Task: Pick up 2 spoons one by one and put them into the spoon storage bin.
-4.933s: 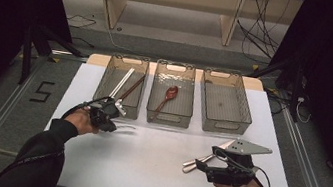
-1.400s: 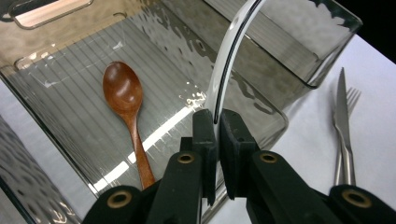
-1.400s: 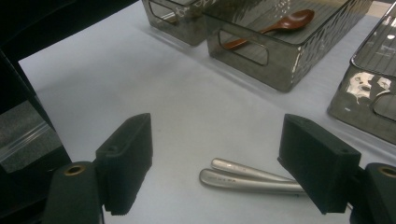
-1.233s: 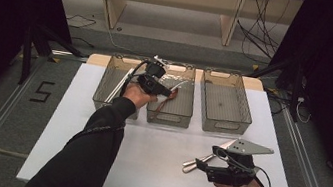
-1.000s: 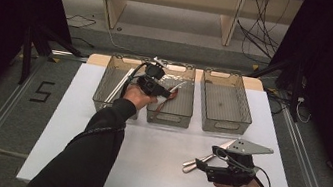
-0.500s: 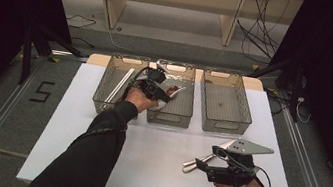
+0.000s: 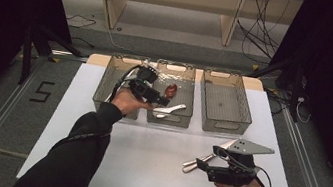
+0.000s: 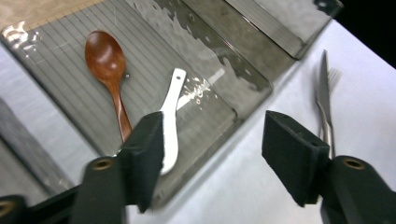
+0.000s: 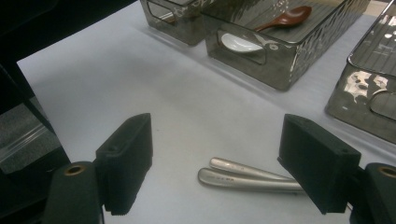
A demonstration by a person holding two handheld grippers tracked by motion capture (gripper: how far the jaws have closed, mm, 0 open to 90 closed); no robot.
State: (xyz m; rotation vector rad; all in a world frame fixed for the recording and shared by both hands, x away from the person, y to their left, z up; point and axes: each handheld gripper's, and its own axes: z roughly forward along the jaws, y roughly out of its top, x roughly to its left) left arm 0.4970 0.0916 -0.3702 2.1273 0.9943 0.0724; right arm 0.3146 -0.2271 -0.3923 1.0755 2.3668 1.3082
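Note:
A white spoon (image 8: 170,121) lies in the middle grey bin (image 7: 177,66) beside a red-brown wooden spoon (image 8: 107,60). My left gripper (image 7: 157,98) hovers over the near left corner of that bin. Its jaws have just been opening and stand open with nothing between them (image 8: 217,158). In the high view the white spoon (image 7: 170,109) rests just past its fingertips. My right gripper (image 7: 207,158) sits open at the front right of the table, its jaws straddling two metal utensil handles (image 9: 243,177) without touching them.
Three grey see-through bins line the back of the white table: a left bin (image 7: 107,84), the middle one, and a right bin (image 7: 226,103) with nothing in it. A metal knife and fork (image 8: 324,98) lie on the table in front of the bins.
The left gripper carried the white spoon from the table's left to the middle bin, then opened; the spoon now lies in the bin. The right hand has kept still.

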